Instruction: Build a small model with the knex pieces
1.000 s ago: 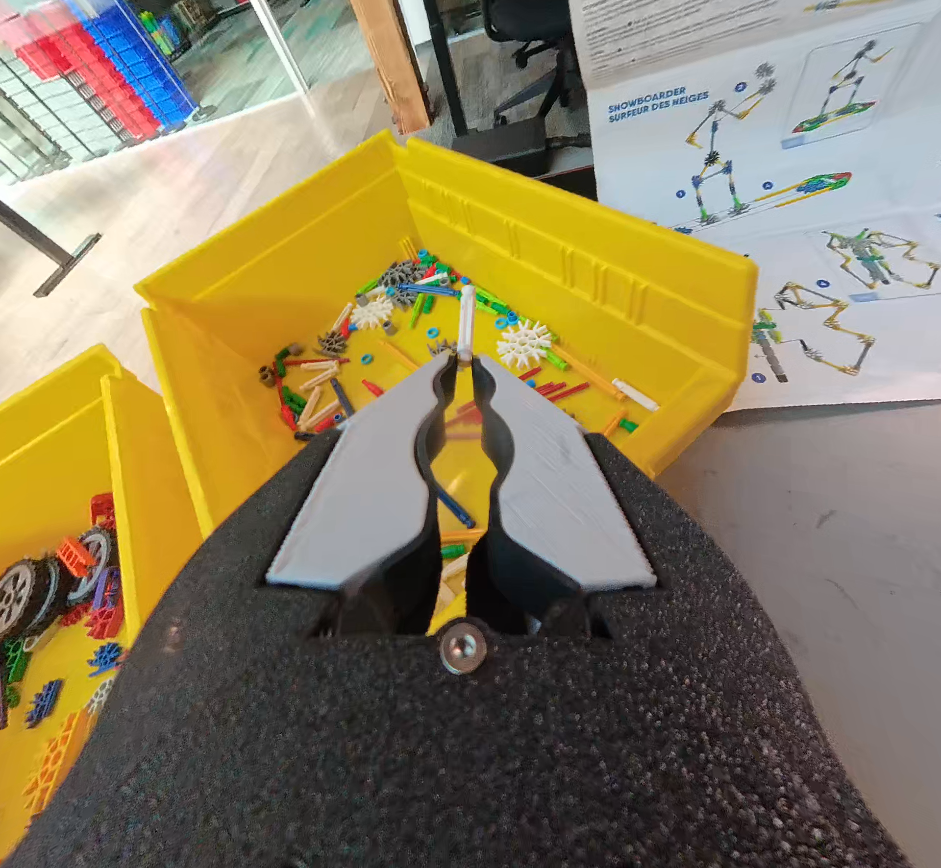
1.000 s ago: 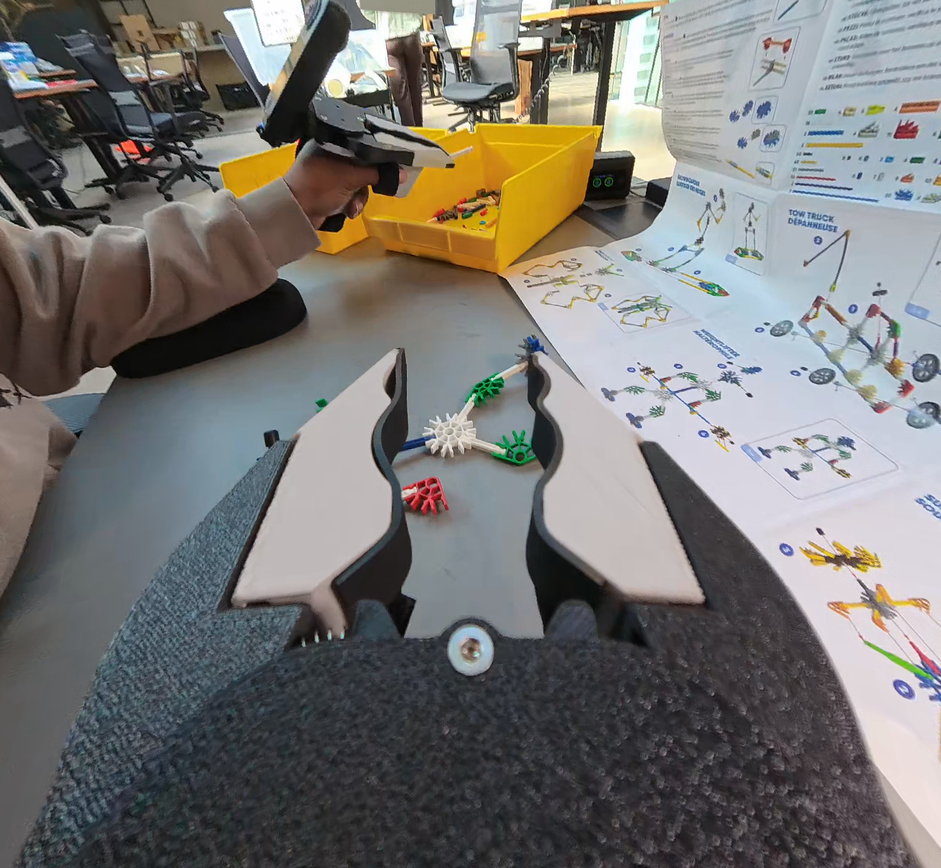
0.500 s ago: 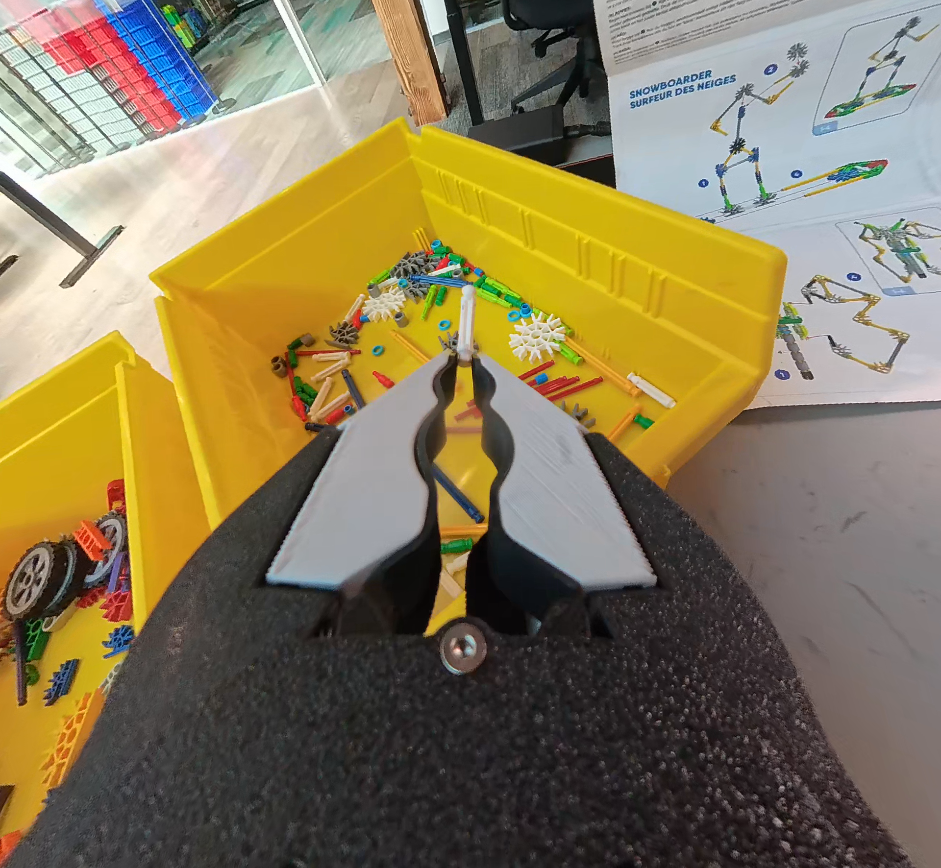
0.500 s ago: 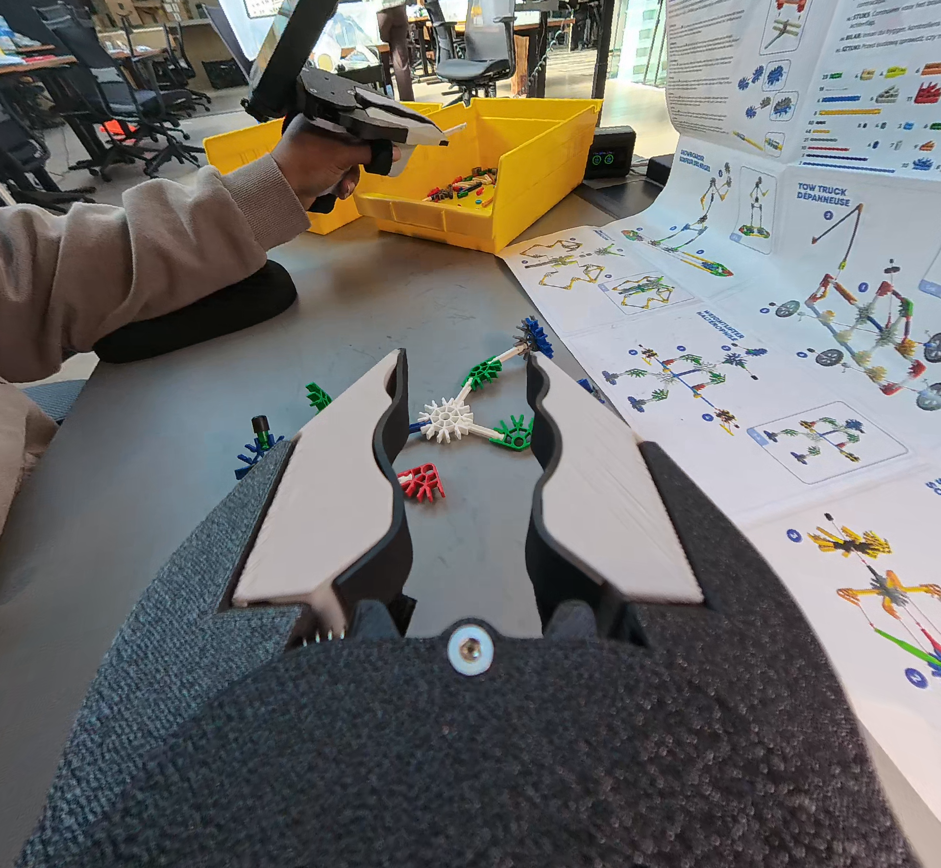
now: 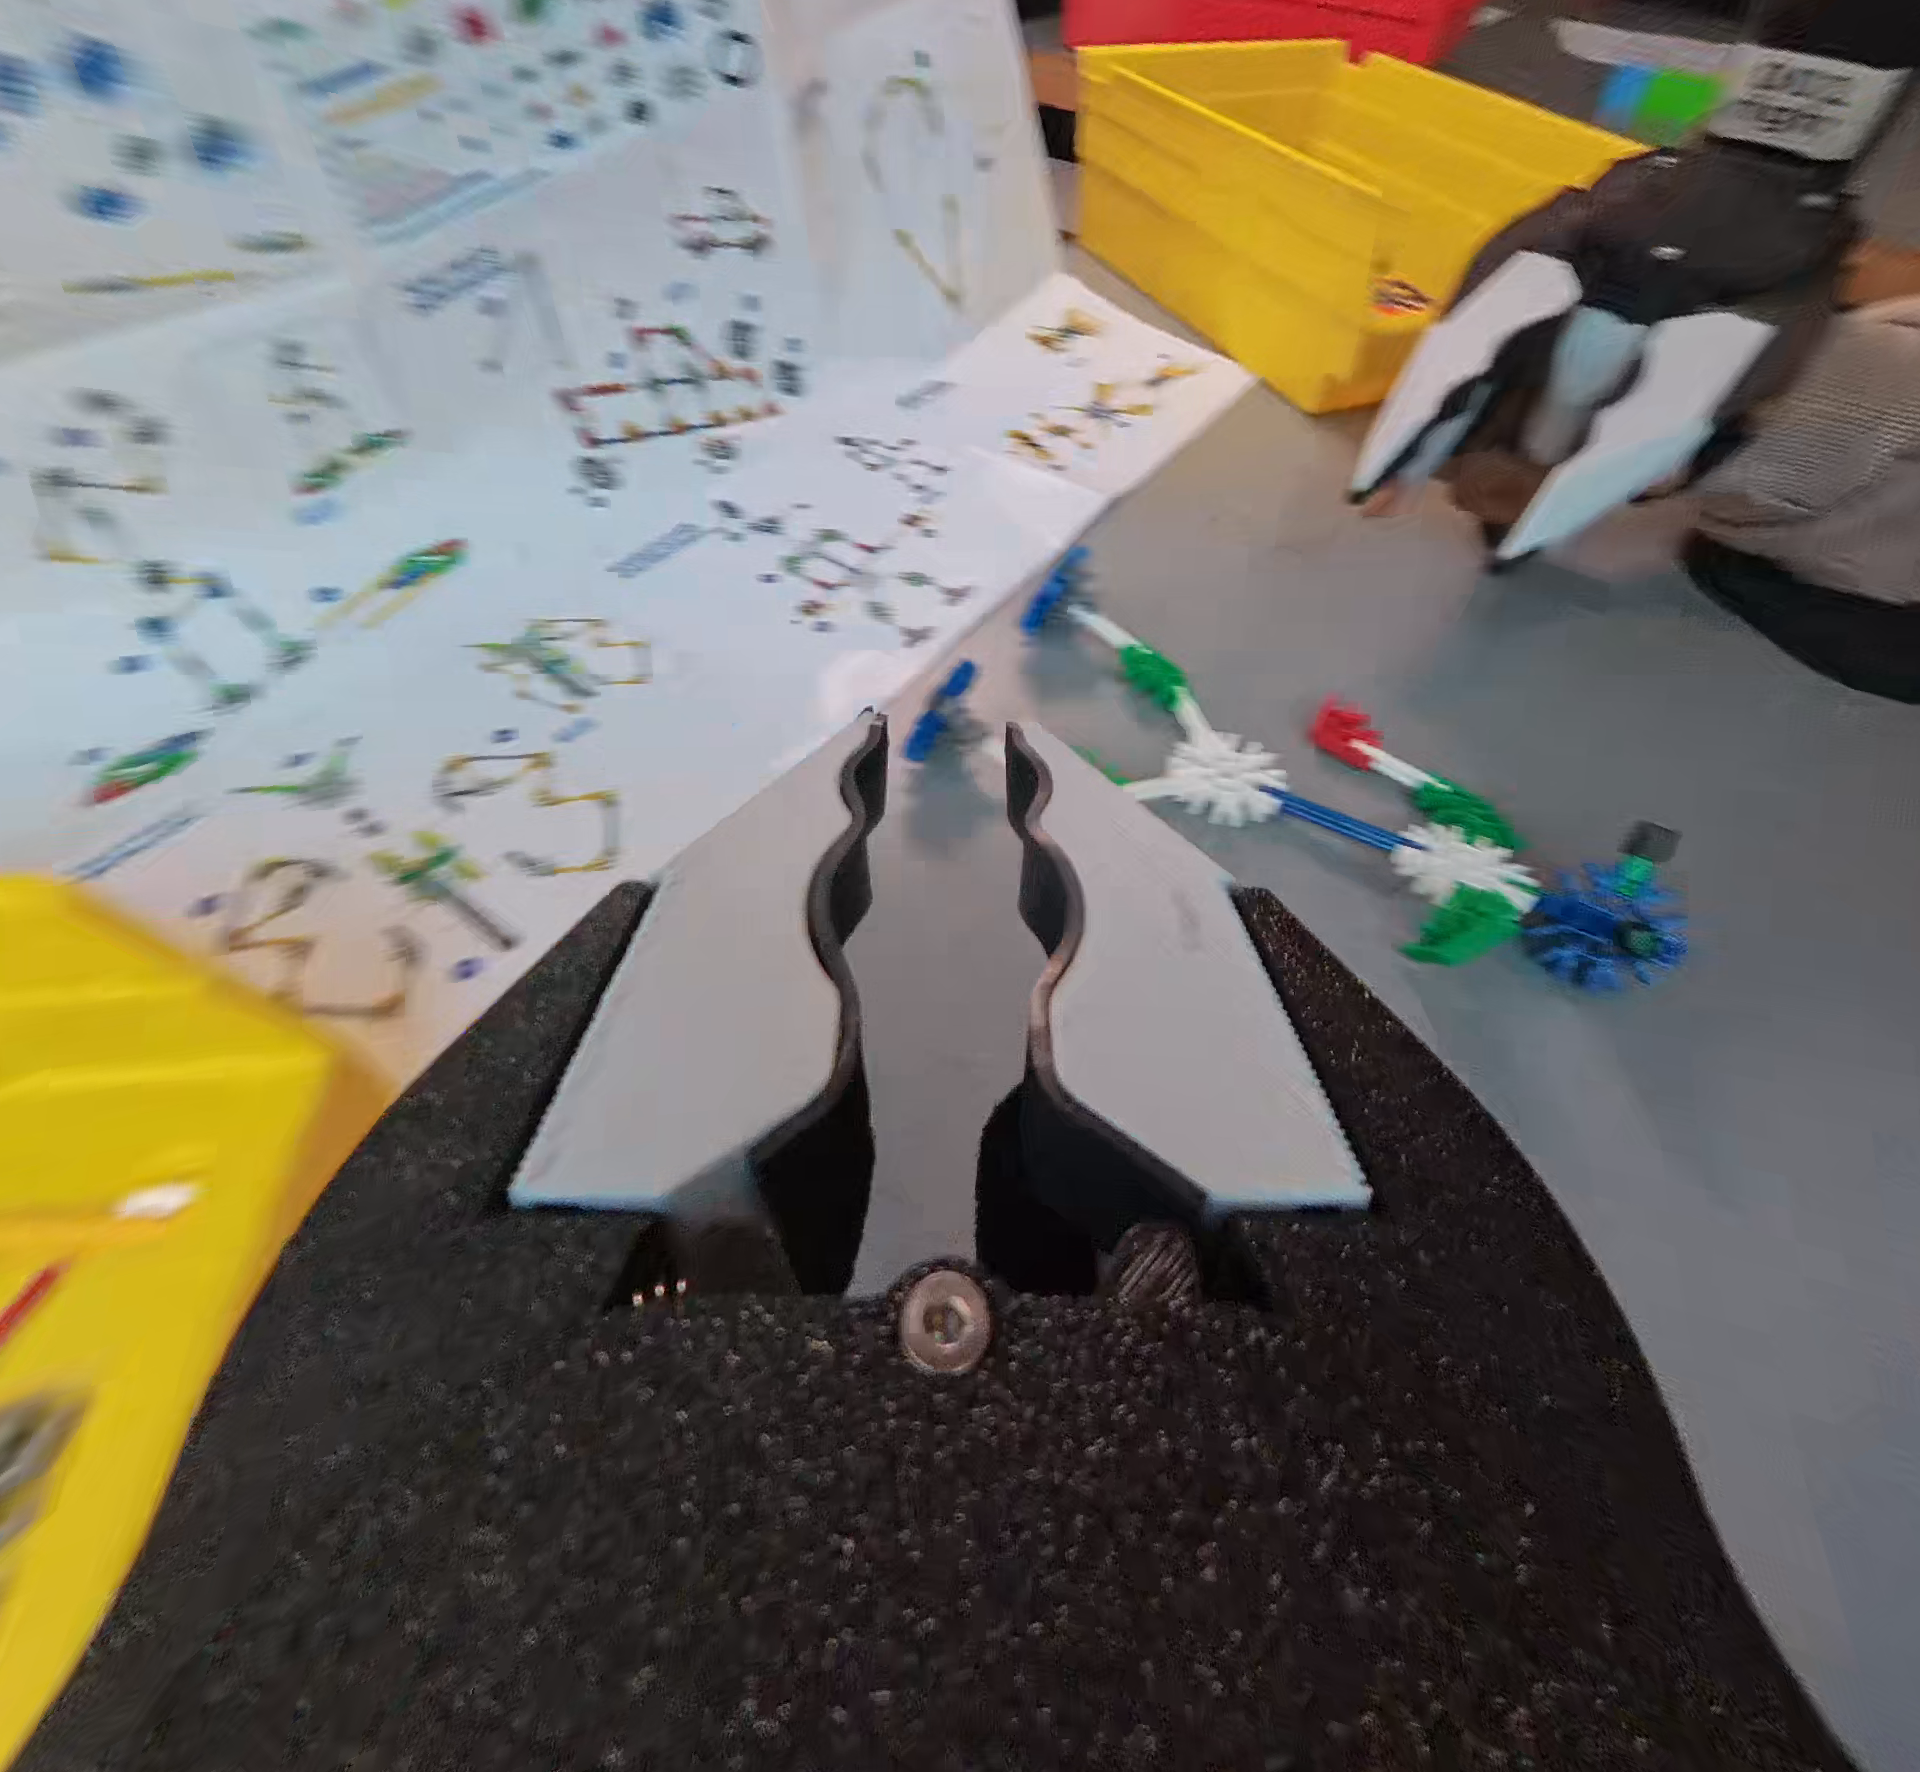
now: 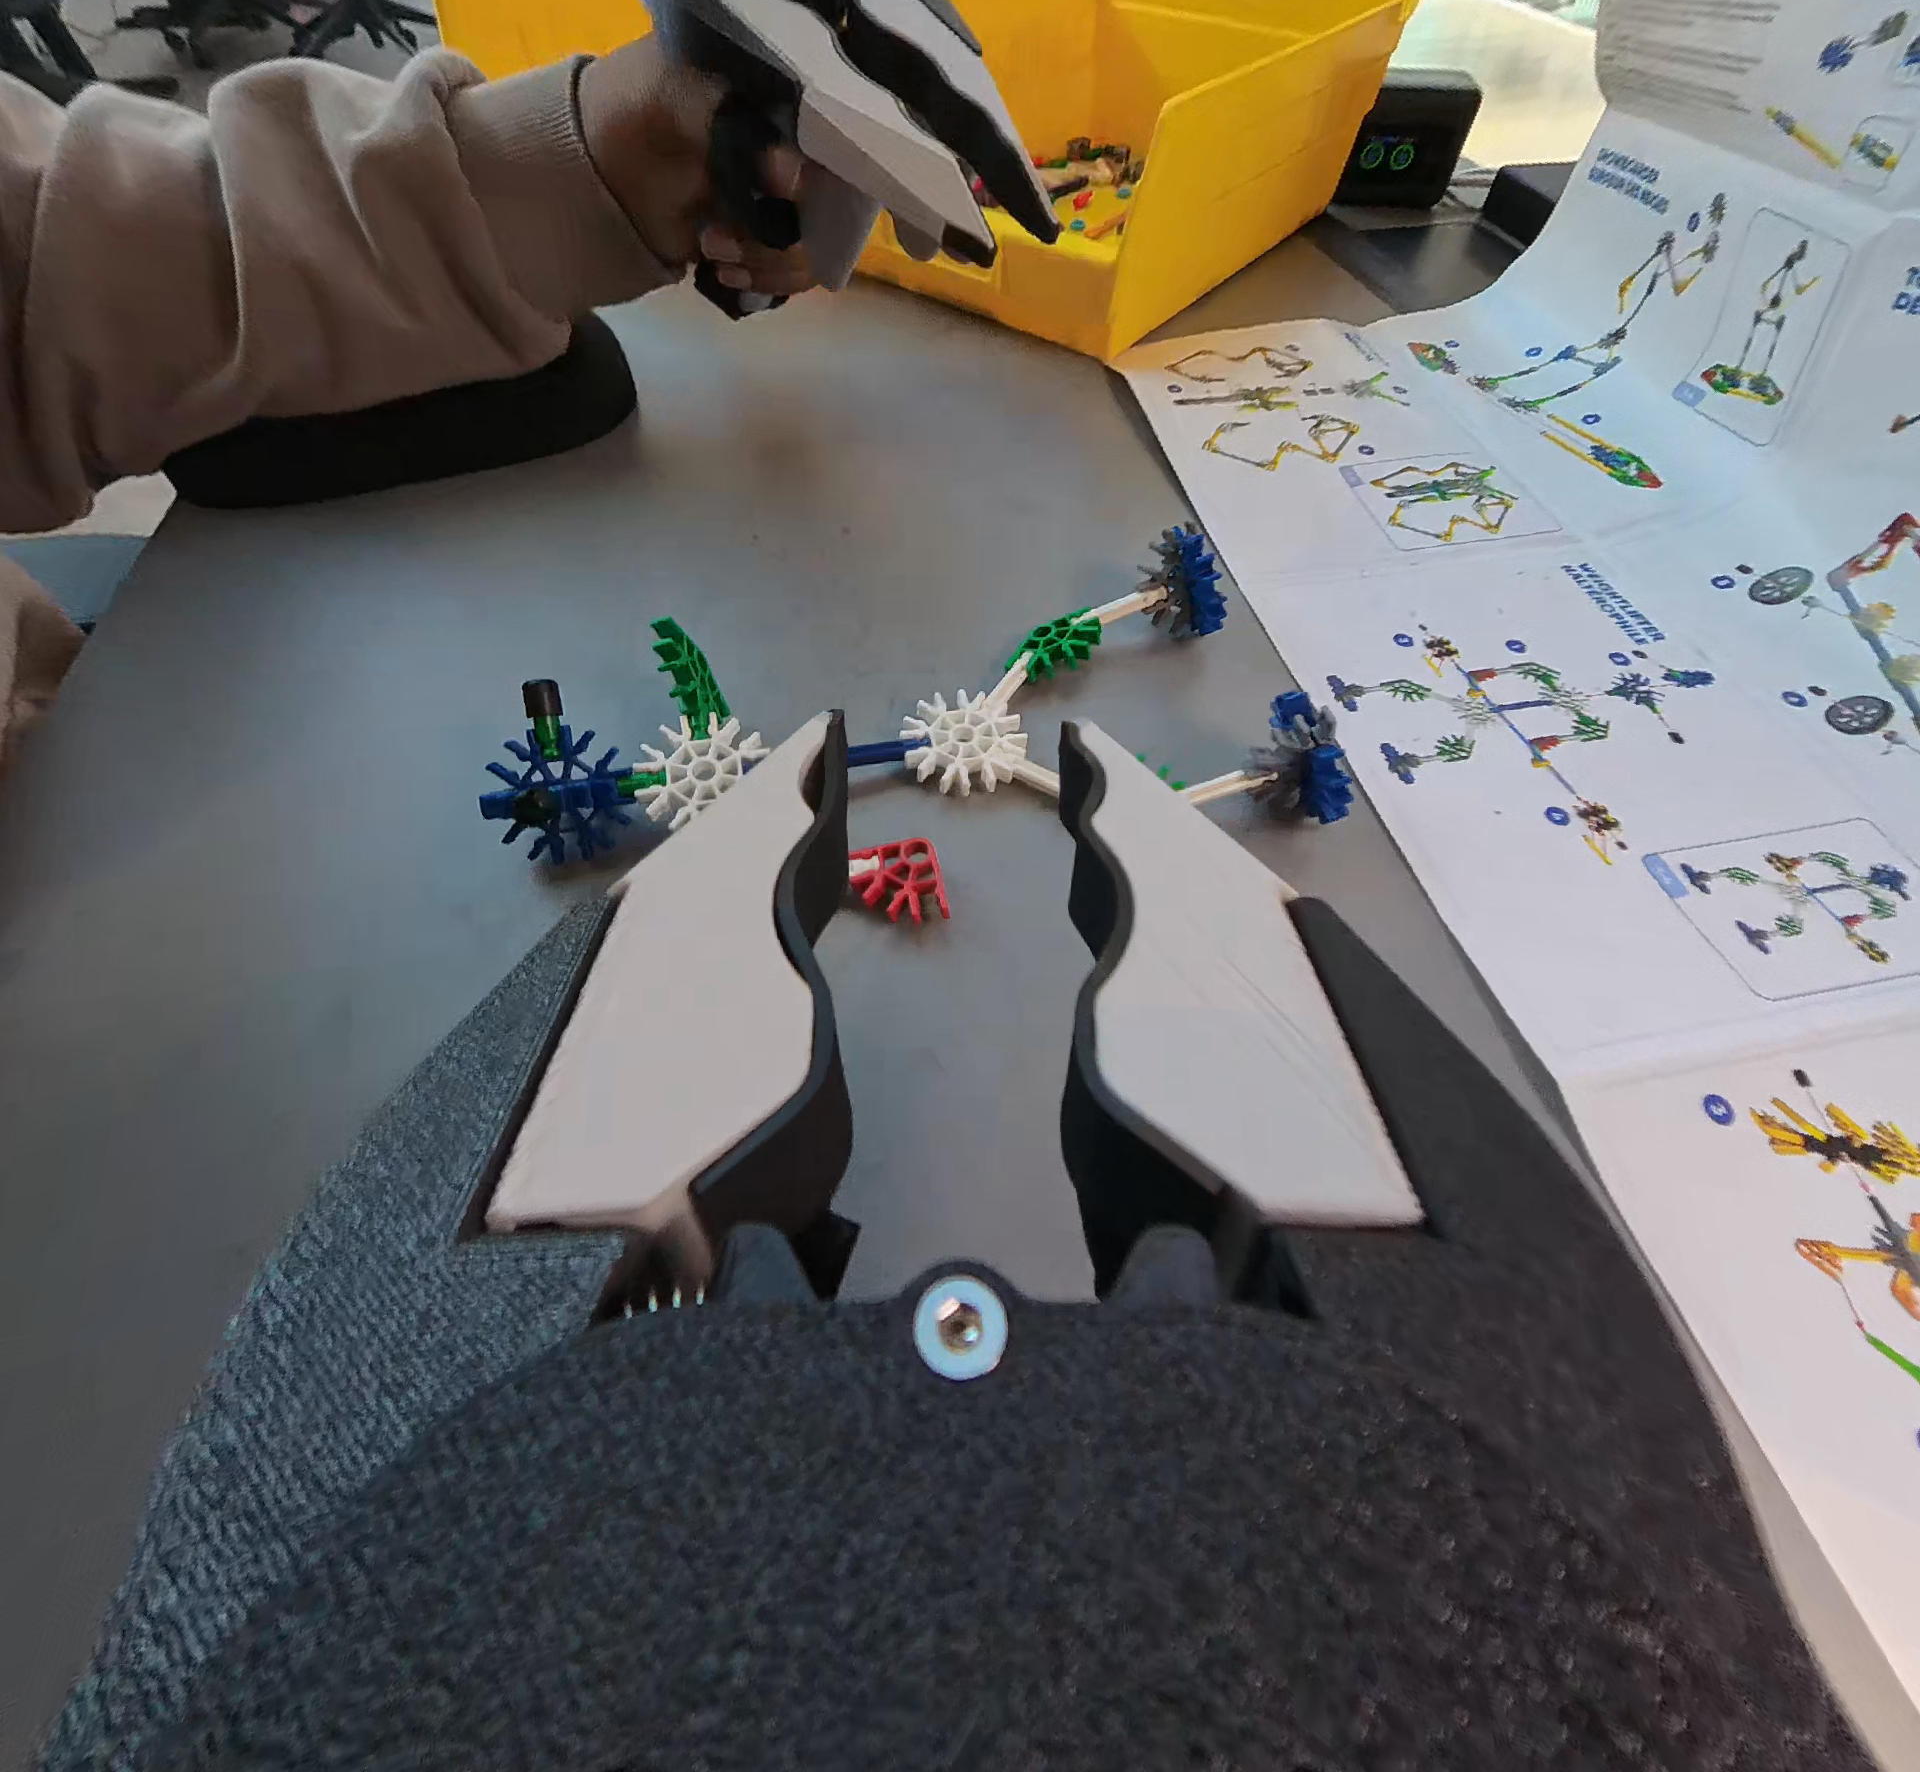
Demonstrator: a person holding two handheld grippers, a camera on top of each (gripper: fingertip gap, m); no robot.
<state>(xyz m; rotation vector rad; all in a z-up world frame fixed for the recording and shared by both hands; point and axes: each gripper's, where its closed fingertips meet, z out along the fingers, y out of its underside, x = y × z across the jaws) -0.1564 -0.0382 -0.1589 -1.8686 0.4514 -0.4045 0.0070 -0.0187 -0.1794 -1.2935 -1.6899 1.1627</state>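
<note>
Yellow bin [image 6: 1257,164], red connector [image 6: 902,881], white-blue-green model [image 6: 966,740].

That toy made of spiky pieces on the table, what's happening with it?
A person holds two grippers over a grey table. The rod-and-connector toy lies flat, half built, with a loose red piece beside it. The right gripper hovers just above them with its jaws open and empty. The left gripper is up in the air near the yellow bin, jaws parted, holding nothing. An instruction sheet lies alongside.
</note>
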